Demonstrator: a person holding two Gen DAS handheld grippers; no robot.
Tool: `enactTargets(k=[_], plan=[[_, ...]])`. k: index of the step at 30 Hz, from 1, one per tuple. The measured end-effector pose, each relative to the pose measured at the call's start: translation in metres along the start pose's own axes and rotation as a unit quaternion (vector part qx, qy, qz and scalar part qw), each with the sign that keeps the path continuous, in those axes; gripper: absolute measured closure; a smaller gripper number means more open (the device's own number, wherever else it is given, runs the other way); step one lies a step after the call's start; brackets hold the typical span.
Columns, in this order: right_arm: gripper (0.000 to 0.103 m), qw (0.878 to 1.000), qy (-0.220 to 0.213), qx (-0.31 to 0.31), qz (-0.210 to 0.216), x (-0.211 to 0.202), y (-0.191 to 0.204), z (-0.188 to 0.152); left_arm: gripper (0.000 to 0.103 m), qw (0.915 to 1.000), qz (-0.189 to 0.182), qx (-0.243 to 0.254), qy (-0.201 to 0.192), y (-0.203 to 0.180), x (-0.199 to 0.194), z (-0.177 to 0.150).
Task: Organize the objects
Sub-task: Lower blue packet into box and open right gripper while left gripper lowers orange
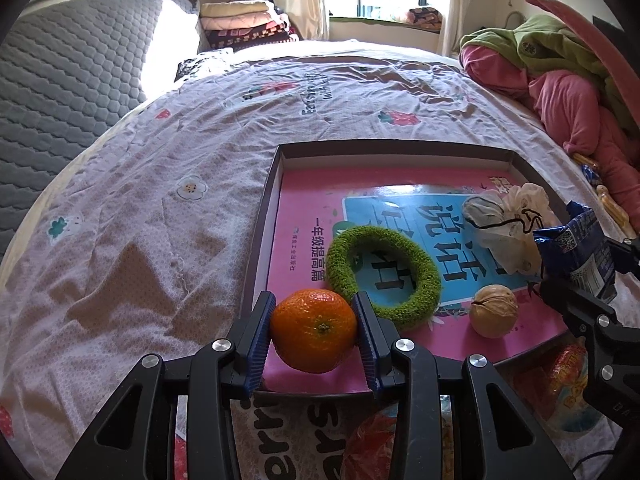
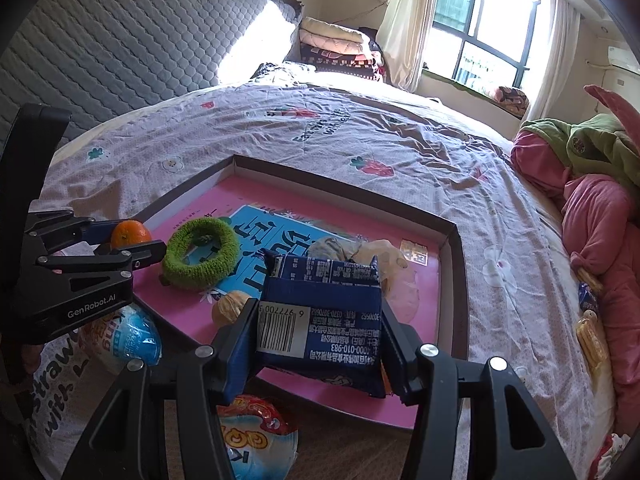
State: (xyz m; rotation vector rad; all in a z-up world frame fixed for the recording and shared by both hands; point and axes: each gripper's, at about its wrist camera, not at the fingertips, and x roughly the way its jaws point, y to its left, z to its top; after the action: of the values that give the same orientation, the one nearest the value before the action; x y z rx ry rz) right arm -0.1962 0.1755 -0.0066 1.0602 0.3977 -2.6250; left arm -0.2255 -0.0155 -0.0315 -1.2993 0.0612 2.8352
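Observation:
My left gripper [image 1: 315, 330] is shut on an orange mandarin [image 1: 314, 330] and holds it over the near left corner of a shallow box tray with a pink bottom [image 1: 276, 184]. In the tray lie a green fuzzy ring [image 1: 384, 272], a walnut [image 1: 494, 310] and a crumpled white plastic bag [image 1: 504, 224]. My right gripper [image 2: 316, 332] is shut on a blue snack packet [image 2: 320, 312] above the tray's near side [image 2: 456, 240]. The mandarin [image 2: 130, 234], ring [image 2: 200, 254] and walnut [image 2: 230, 306] also show in the right wrist view.
The tray rests on a bed with a floral sheet [image 1: 180, 160]. Two round snack packs [image 2: 124, 340] [image 2: 260, 436] lie on the sheet at the tray's near edge. A pink and green clothes pile [image 2: 588, 208] sits on the right. A grey headboard [image 1: 60, 80] stands at the left.

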Motion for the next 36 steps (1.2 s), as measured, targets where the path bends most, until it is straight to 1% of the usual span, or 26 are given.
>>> enactTargets(k=[25,30,36], plan=[[0.048,1.000,0.019,-0.007,-0.014,0.024,0.003,-0.002,0.062,0.9999,-0.013,-0.002,0.002,-0.008,0.014,0.007],[0.048,0.999,0.025,-0.016,-0.017,0.030,0.006,-0.003,0.062,0.9999,-0.013,-0.004,0.003,-0.008,0.016,0.008],[0.048,0.999,0.025,-0.013,-0.018,0.032,0.006,-0.002,0.062,0.9999,-0.011,-0.004,0.004,-0.007,0.019,0.010]])
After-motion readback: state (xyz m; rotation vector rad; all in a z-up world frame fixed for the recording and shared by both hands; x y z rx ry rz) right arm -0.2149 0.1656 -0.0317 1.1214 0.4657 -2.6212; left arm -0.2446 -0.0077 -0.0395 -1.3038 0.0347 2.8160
